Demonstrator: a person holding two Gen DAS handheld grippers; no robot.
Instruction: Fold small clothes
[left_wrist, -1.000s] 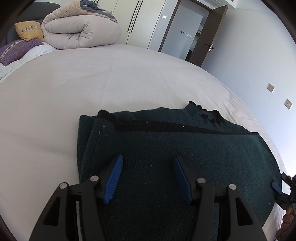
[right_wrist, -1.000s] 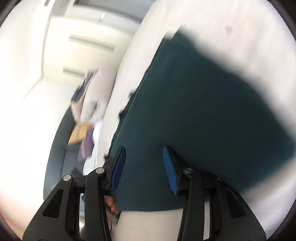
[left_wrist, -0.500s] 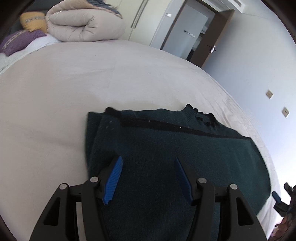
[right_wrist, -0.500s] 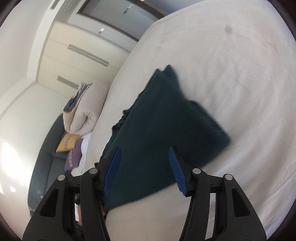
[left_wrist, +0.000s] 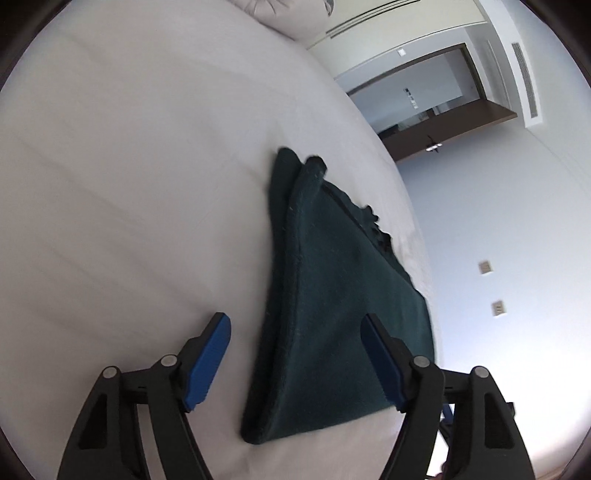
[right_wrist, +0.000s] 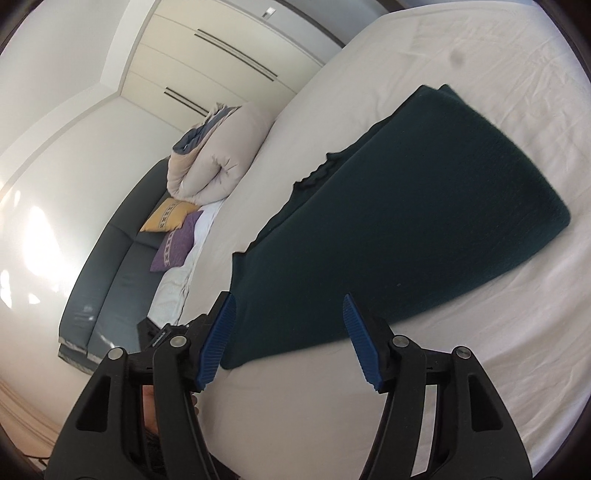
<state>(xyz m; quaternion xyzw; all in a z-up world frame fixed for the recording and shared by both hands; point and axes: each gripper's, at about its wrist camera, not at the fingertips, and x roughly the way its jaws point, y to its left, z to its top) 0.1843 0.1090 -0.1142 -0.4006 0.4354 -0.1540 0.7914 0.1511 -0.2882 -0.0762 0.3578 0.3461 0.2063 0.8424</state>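
The folded sweater (right_wrist: 413, 221) is dark green, almost teal, with a thin black frilly trim along one edge (left_wrist: 373, 225). It lies on a plain white bed sheet (right_wrist: 461, 369) that has one small grey spot (right_wrist: 459, 56). Both grippers are black with bright blue pads, the left gripper (left_wrist: 295, 354) and the right gripper (right_wrist: 290, 338). The rolled-up duvet (right_wrist: 221, 155) is cream with a bit of blue-grey. One cushion (right_wrist: 168, 215) is yellow with a pale patterned band, and another cushion (right_wrist: 176, 243) is purple with a white patterned band. The sofa (right_wrist: 107, 288) is dark grey. The wardrobe doors (right_wrist: 207, 59) are cream with dark handle lines. The door (left_wrist: 461, 127) is dark brown. The wall (left_wrist: 509, 229) is pale blue-white.
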